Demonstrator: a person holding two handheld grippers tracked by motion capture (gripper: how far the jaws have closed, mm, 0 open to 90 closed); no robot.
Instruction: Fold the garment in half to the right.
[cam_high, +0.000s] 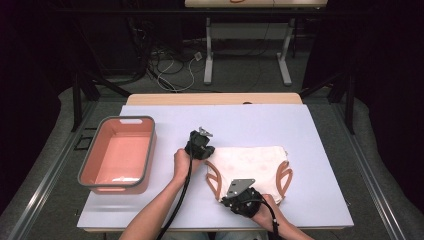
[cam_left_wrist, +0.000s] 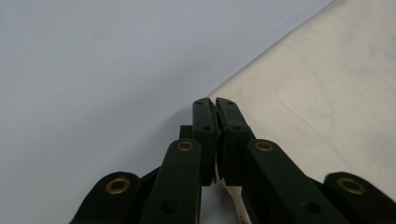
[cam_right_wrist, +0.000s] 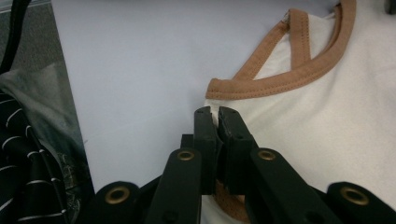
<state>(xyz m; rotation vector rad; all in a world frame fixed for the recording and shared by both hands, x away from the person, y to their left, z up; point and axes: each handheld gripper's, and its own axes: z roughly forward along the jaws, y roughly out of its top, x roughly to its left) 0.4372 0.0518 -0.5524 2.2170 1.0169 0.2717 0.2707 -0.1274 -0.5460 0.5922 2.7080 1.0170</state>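
A cream garment (cam_high: 250, 165) with brown trim lies flat on the white table (cam_high: 225, 120), right of centre. My left gripper (cam_high: 208, 153) is at its far left corner. In the left gripper view the jaws (cam_left_wrist: 215, 101) are closed together over the cloth's edge (cam_left_wrist: 327, 93), with a strip of cream fabric pinched between them lower down. My right gripper (cam_high: 223, 200) sits at the garment's near left corner. In the right gripper view its jaws (cam_right_wrist: 215, 110) are shut on the cloth (cam_right_wrist: 327, 116) just below the brown trim (cam_right_wrist: 280, 81).
A pink basin (cam_high: 150, 145) with a grey rim stands on the table's left side. Bare tabletop lies beyond and to the right of the garment. A person's striped sleeve (cam_right_wrist: 28, 177) hangs at the table's near edge. Cables and a table frame (cam_high: 210, 60) lie on the floor behind.
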